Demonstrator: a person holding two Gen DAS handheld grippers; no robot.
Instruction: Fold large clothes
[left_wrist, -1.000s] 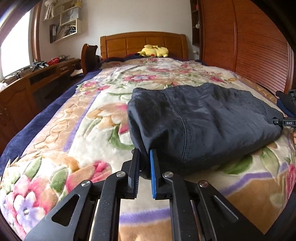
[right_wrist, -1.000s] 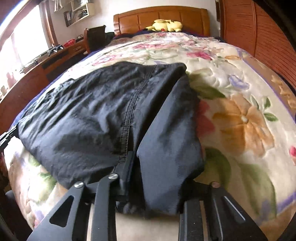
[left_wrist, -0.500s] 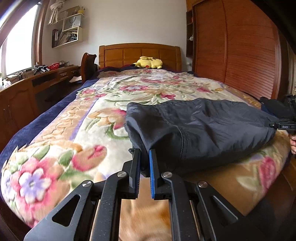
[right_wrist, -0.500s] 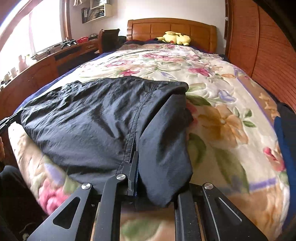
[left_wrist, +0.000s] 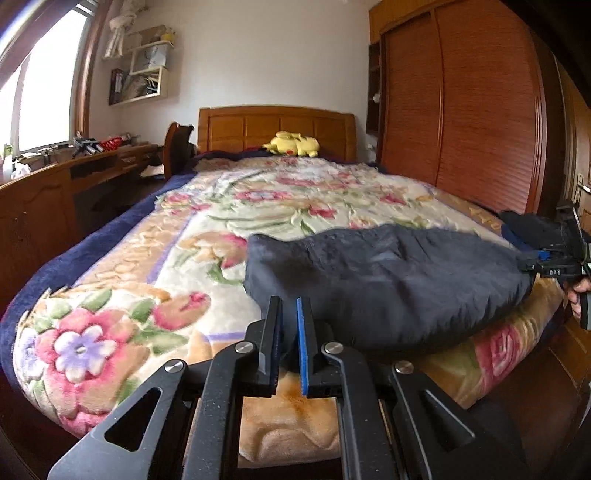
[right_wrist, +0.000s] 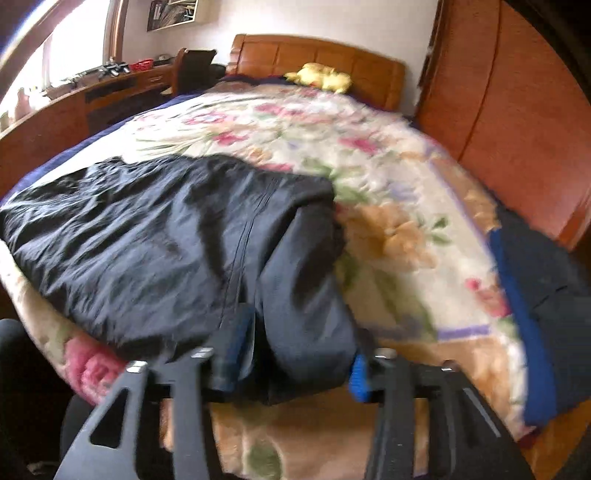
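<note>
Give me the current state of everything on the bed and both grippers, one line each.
dark garment: partly folded, lying across the foot of the bed, both ends held.
left gripper: nearly shut, pinching the garment's left edge.
right gripper: jaws apart, fabric bunched between them; view is blurred.
floral blanket: spread flat over the bed.
yellow plush toy: lying by the headboard.
blue-edged dark cloth: lying at the bed's right corner.

One dark garment, one yellow plush, two hand-held grippers, possibly second garment.

Matt dk cloth garment (crinkly), fleecy blanket.
</note>
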